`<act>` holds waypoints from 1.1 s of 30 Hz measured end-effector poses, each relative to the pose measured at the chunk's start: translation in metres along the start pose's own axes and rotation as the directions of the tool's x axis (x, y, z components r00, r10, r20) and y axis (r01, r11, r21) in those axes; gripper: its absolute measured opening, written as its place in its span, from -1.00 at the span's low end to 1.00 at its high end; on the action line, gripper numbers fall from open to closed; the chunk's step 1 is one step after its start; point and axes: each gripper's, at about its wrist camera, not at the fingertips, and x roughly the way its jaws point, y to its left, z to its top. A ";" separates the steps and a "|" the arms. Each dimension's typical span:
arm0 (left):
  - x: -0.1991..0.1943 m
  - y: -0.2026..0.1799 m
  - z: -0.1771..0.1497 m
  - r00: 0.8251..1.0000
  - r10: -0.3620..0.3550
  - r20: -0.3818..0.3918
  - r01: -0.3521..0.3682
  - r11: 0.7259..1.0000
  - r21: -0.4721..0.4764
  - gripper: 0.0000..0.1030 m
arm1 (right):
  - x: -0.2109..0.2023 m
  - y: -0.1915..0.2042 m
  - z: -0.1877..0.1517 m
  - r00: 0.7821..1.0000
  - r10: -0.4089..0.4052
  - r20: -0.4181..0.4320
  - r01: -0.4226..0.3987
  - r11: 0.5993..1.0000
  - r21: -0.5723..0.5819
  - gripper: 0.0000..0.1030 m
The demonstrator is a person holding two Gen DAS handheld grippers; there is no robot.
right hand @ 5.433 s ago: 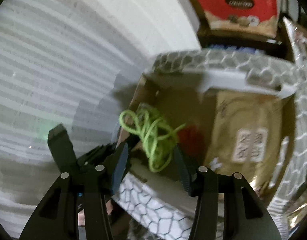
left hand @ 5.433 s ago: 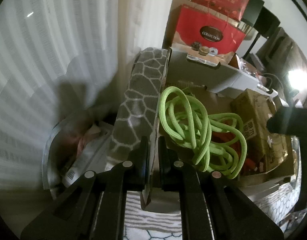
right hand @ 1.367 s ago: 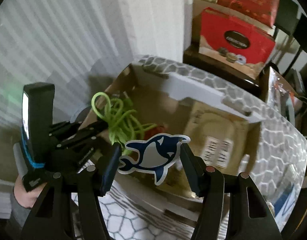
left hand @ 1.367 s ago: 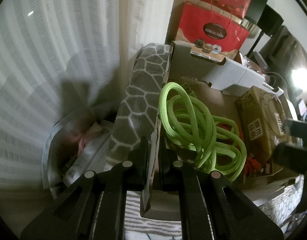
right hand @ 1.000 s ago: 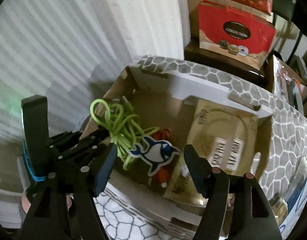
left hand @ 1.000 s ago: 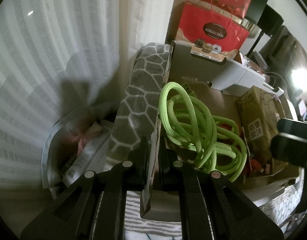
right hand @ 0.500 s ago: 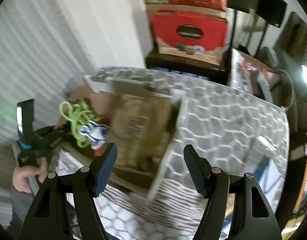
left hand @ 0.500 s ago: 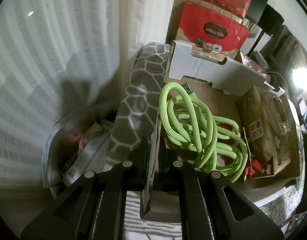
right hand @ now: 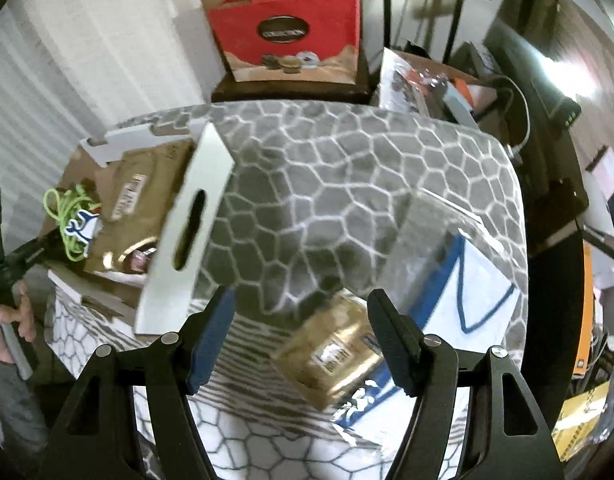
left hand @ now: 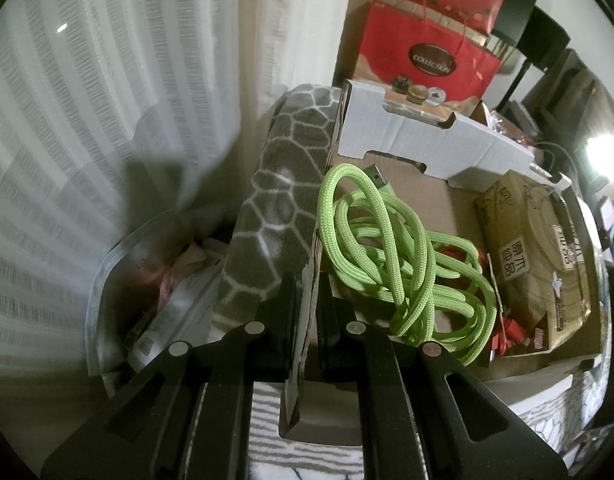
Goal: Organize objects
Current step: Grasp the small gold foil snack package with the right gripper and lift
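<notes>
My left gripper (left hand: 307, 300) is shut on the near left wall of the cardboard box (left hand: 403, 140). Inside the box lie a coiled green cable (left hand: 391, 256), a red cable under it (left hand: 507, 332) and a brown packet (left hand: 535, 248). In the right wrist view the box (right hand: 187, 216) sits at the left, with the green cable (right hand: 63, 204) and a blue-and-white whale sticker (right hand: 81, 226) in it. My right gripper (right hand: 303, 332) is open and empty above a gold packet (right hand: 335, 356) on the honeycomb-patterned blanket (right hand: 347, 168).
A clear plastic bag with a blue-and-white sheet (right hand: 467, 280) lies right of the gold packet. A red gift bag (right hand: 287, 36) stands behind the blanket. A bin with papers (left hand: 163, 280) sits left of the box, by the white curtain (left hand: 107, 80).
My right gripper let the whale sticker go into the box, then swung right, away from the box, over the gold packet. My left gripper kept its hold on the box wall.
</notes>
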 end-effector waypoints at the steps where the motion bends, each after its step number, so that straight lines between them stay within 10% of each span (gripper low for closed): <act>1: 0.000 0.000 0.000 1.000 0.001 -0.001 -0.001 1.000 0.000 -0.85 | 0.001 -0.004 -0.002 1.000 -0.007 -0.003 0.007 1.000 0.011 0.37; 33: 0.001 0.000 0.001 1.000 0.004 -0.002 -0.004 1.000 0.002 -0.85 | 0.032 -0.022 -0.036 0.995 -0.097 -0.007 0.097 0.989 0.110 0.50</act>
